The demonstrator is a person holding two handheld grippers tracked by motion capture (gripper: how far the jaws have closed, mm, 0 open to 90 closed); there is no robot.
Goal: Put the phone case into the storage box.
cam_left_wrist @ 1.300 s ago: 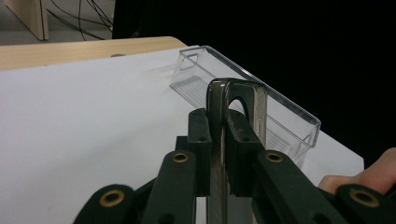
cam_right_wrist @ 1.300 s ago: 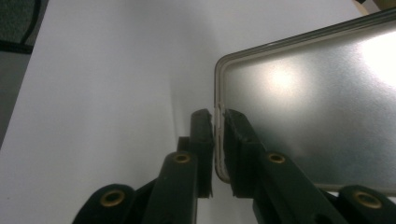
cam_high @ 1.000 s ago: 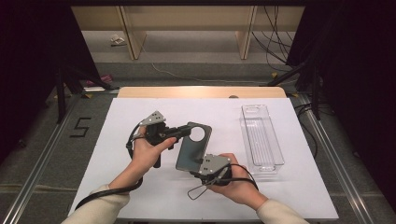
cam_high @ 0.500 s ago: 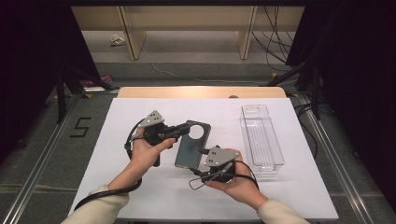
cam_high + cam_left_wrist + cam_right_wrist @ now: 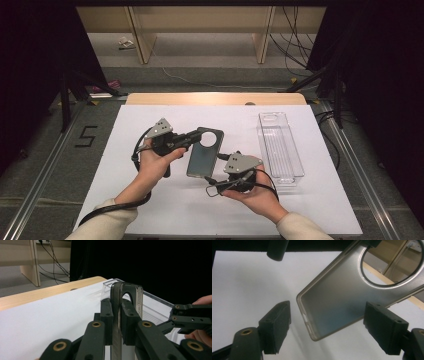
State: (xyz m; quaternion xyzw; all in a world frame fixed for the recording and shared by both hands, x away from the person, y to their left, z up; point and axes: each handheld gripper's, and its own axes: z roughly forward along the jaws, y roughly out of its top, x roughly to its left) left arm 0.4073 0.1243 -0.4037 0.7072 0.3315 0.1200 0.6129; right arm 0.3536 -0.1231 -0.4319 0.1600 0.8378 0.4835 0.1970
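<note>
- 1 white bench (image 5: 150,210) carries everything.
- 1 left claw (image 5: 192,136), left of centre, is clamped on the far edge of 1 grey phone case (image 5: 204,156), holding it up off the bench.
- 1 right claw (image 5: 218,186), nearer, gapes wide just beside the case's near end.
- 1 clear tray (image 5: 280,145) lies at right.

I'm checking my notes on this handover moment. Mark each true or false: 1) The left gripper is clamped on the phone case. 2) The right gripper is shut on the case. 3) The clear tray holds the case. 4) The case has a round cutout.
1) True: the left gripper pinches the phone case.
2) False: the right gripper is open, its jaws either side of the case.
3) False: the clear tray looks empty.
4) True.
</note>
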